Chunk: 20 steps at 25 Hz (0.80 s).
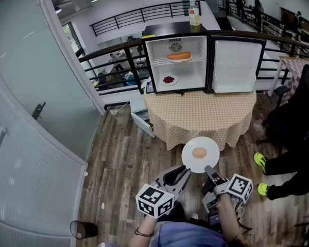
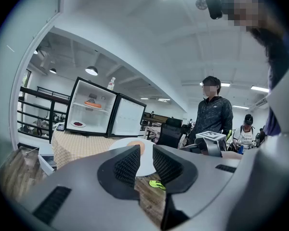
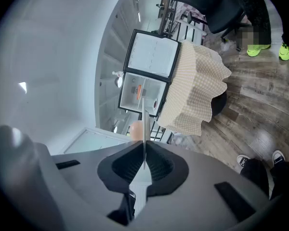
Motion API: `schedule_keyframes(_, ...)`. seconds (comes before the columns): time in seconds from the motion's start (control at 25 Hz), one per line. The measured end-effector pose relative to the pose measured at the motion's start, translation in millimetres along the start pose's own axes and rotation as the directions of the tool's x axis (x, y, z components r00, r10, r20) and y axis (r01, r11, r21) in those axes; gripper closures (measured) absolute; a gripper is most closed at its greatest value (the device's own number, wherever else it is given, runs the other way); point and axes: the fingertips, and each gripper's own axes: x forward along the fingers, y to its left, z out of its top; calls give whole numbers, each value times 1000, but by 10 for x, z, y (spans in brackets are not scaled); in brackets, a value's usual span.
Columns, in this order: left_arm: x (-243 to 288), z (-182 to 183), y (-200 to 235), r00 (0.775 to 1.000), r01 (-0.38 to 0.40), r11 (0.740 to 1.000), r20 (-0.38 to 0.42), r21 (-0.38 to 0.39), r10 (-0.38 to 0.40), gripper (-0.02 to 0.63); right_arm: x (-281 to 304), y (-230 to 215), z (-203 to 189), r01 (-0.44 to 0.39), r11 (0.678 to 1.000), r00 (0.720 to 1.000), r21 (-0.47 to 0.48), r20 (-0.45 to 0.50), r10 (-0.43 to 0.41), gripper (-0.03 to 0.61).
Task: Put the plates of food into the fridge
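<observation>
Two plates [image 1: 178, 58] in fridge [image 1: 175, 29]; third plate [image 1: 211, 150], right tool [image 1: 209, 170].

place: office mezzanine | cues: railing [image 1: 139, 14], office chair [image 2: 172, 131], glass partition [image 1: 20, 60]

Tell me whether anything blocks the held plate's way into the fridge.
Nothing visible does. The right claw grips the plate by its rim; the fridge stands open on the table, with only floor between.

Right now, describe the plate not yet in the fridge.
Start at the open fridge on the checked table. In front of it, over the wooden floor, the right gripper grips a white plate by its rim. Unlike the two plates inside, it carries one round tan bun.
</observation>
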Motion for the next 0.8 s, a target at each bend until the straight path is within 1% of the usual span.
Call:
schedule_keyframes(0.16, -31, -10, -18, 1000, -4, 1000, -2, -1, 4, 523, -12, 33, -31, -12, 1000, 1000, 4, -6, 12, 552)
schedule_keyframes(0.4, -116, -36, 19, 1000, -8, 1000, 4, -12, 9, 523, 8, 55, -136, -14, 1000, 1000, -18, -22, 14, 552)
schedule_keyframes(0.56, -173, -88, 84, 1000, -25, 999, 3, -21, 25, 523, 77, 55, -157, -32, 999, 999, -17, -31, 31, 552)
schedule_keyframes(0.8, -244, -98, 237, 998, -58, 997, 10, -41, 58, 523, 151, -2, -161, -17, 1000, 999, -10, -38, 17, 552)
